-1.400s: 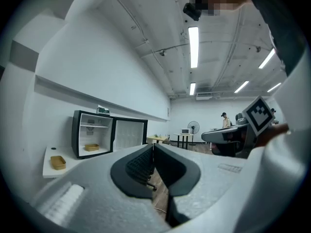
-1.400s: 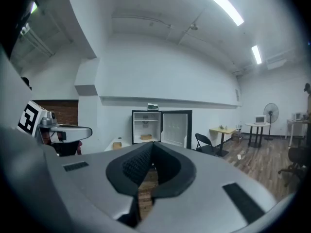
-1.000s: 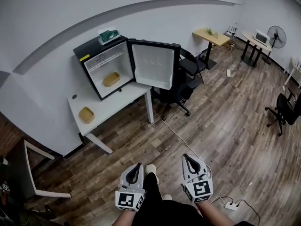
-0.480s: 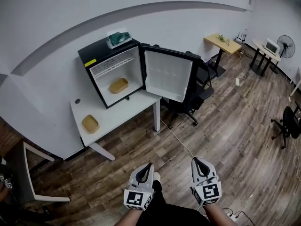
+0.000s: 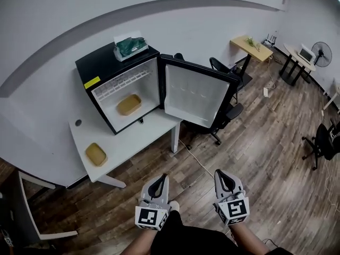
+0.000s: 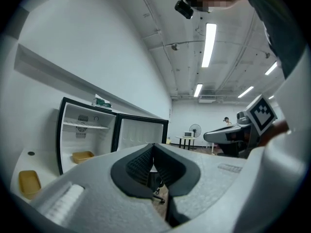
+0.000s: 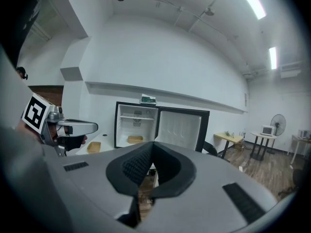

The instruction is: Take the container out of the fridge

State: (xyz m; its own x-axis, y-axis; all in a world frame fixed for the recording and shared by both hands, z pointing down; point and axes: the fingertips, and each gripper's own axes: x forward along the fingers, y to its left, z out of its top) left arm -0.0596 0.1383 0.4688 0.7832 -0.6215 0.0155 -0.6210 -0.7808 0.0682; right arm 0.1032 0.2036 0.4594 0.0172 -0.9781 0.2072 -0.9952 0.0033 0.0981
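A black mini fridge (image 5: 114,84) stands on a white table (image 5: 133,137) with its door (image 5: 196,94) swung open to the right. Inside, on its floor, lies a tan container (image 5: 129,104), which also shows in the left gripper view (image 6: 82,156) and the right gripper view (image 7: 134,139). A second tan container (image 5: 96,154) lies on the table's left end. My left gripper (image 5: 161,178) and right gripper (image 5: 220,173) are held side by side low in the head view, well short of the table. Both are shut, with nothing between the jaws (image 6: 153,147) (image 7: 152,147).
A green box (image 5: 130,45) sits on top of the fridge. A black office chair (image 5: 226,113) stands behind the open door, and a cable (image 5: 199,161) runs across the wood floor. A wooden desk (image 5: 248,42), a fan (image 5: 320,51) and another chair (image 5: 324,142) stand at the right.
Both grippers have travelled forward together toward the fridge and table, which now look larger and nearer. Their jaws have stayed shut.
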